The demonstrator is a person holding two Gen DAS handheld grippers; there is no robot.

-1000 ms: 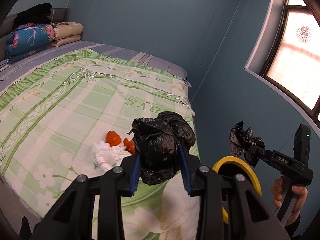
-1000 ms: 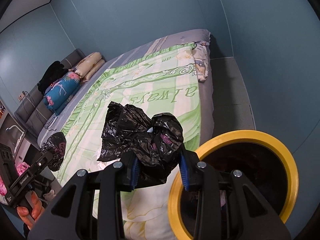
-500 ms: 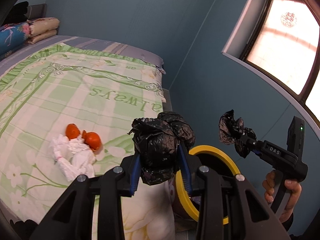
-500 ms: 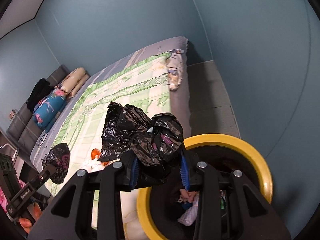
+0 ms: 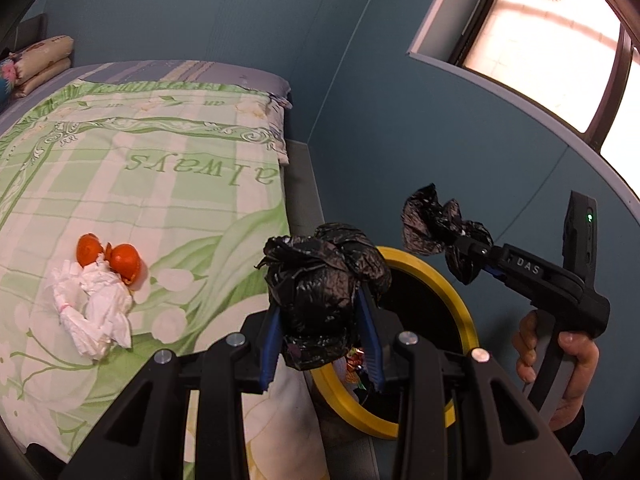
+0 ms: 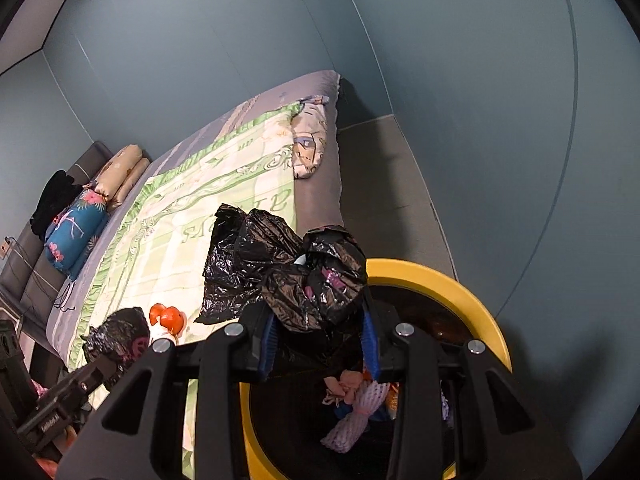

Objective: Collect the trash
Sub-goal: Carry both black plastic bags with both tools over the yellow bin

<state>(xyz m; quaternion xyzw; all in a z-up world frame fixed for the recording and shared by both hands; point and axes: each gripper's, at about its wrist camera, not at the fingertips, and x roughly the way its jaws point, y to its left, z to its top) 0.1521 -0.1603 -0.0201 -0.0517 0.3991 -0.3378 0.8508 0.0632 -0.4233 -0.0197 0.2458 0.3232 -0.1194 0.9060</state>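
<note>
The left gripper (image 5: 322, 332) pinches a crumpled black plastic bag (image 5: 320, 280) and the right gripper (image 6: 318, 340) another black bag wad (image 6: 280, 268) — both hang at the yellow-rimmed trash bin (image 6: 452, 280) beside the bed (image 5: 160, 184). Best to centre each wad over the opening before letting go — the left sits over the near rim. Orange peels (image 5: 110, 258) and tissue (image 5: 92, 312) lie well apart on the bed.

Black bag (image 6: 316, 292) hides bin's (image 6: 460, 284) near rim.

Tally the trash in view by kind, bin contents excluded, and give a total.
Black plastic bag bundles: 2, left-held and right-held
Orange peel pieces: 2
Crumpled white tissue: 1
Total: 5
</note>
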